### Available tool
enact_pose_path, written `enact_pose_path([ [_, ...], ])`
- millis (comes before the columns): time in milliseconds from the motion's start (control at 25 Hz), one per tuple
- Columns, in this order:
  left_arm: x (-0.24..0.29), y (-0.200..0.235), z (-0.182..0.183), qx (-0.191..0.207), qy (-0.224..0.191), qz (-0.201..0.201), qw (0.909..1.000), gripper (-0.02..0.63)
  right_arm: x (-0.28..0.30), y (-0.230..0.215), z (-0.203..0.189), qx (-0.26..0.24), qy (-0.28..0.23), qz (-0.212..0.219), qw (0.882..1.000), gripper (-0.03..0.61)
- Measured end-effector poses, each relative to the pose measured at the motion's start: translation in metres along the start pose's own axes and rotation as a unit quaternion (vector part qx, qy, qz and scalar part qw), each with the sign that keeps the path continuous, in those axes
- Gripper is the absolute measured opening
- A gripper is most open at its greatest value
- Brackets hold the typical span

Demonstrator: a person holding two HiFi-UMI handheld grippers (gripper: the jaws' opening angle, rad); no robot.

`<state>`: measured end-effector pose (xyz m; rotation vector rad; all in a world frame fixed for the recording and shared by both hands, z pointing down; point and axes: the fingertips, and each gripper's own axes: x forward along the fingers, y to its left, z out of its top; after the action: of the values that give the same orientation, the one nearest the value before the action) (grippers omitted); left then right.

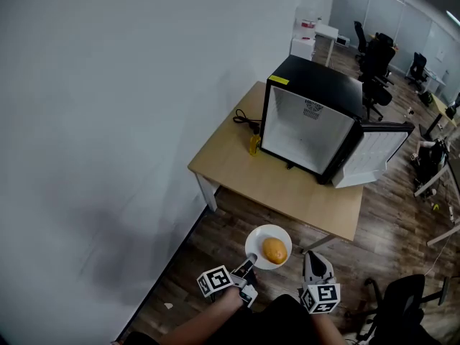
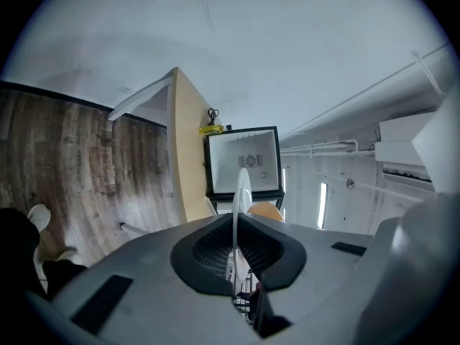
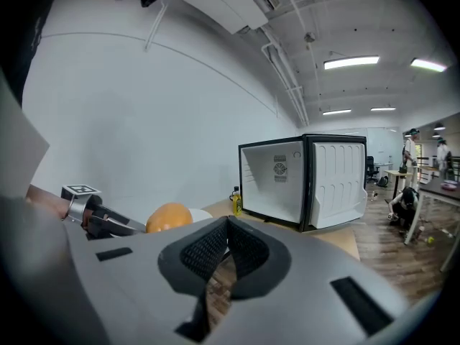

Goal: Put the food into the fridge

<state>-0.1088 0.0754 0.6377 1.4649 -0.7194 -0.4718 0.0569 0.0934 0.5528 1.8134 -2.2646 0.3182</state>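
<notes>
A round orange-brown piece of food (image 1: 274, 250) lies on a small white plate (image 1: 259, 240) held in the air over the wood floor, short of the table. My left gripper (image 1: 246, 267) is shut on the plate's near rim; in the left gripper view the plate (image 2: 241, 189) stands edge-on between the jaws (image 2: 236, 225). My right gripper (image 1: 314, 259) hangs just right of the plate, shut with nothing in it (image 3: 227, 227). The black mini fridge (image 1: 309, 113) stands on the table with its door (image 1: 374, 153) swung open to the right and its white inside bare.
The light wooden table (image 1: 273, 185) stands against the white wall. A small yellow bottle (image 1: 254, 144) and a black cable (image 1: 246, 119) sit left of the fridge. Office chairs (image 1: 377, 63), desks and people fill the room at the back right.
</notes>
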Motion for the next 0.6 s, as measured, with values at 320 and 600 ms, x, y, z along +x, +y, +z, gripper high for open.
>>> enact_pose_path([
  [320, 0.039, 0.006, 0.024, -0.008, 0.001, 0.016, 0.9998, 0.021, 0.037, -0.017, 0.007, 0.013, -0.011, -0.015, 1.0, 0.06],
  [600, 0.088, 0.003, 0.057, -0.012, -0.004, 0.029, 0.9995, 0.02, 0.091, -0.038, 0.031, 0.013, -0.038, -0.001, 0.999, 0.06],
])
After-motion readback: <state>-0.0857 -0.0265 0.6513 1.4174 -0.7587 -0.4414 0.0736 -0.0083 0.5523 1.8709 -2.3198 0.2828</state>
